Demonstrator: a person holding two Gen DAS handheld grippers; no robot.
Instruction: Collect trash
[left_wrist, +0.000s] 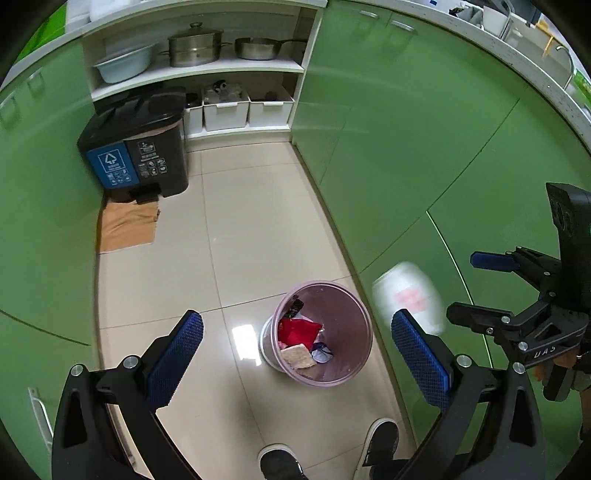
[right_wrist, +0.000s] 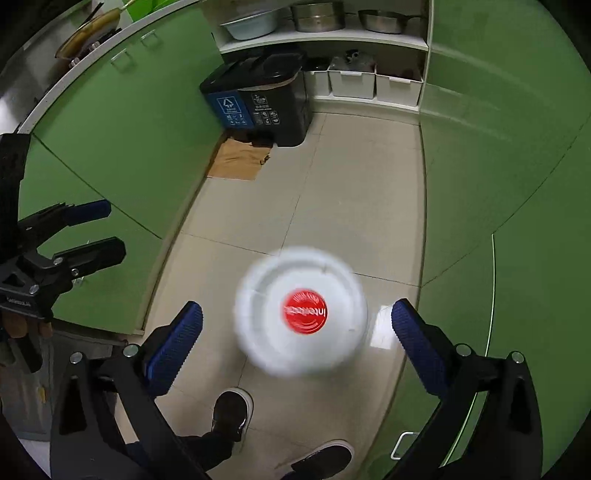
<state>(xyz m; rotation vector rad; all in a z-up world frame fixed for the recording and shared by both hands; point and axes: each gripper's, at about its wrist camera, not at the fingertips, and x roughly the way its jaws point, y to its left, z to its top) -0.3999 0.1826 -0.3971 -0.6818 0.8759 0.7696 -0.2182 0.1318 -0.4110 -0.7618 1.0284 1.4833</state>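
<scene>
blurred white bottle (right_wrist: 301, 312) between wide-apart right claw (right_wrist: 297, 332) fingers, untouched

Little lettering you can read here.
You can read "UAS" on the black frame of the right gripper (left_wrist: 458, 288). The blue panel of the black bin (left_wrist: 136, 147) bears a white recycling sign; the print on the white container's (right_wrist: 301, 312) red disc is blurred.

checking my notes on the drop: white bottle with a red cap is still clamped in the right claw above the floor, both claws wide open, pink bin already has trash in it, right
Not quite. The white bottle is not clamped: in the right wrist view it is blurred and loose between the spread pads of the right claw, touching neither. The rest holds: red cap, left claw wide open too, and the pink bin already has trash in it.
</scene>
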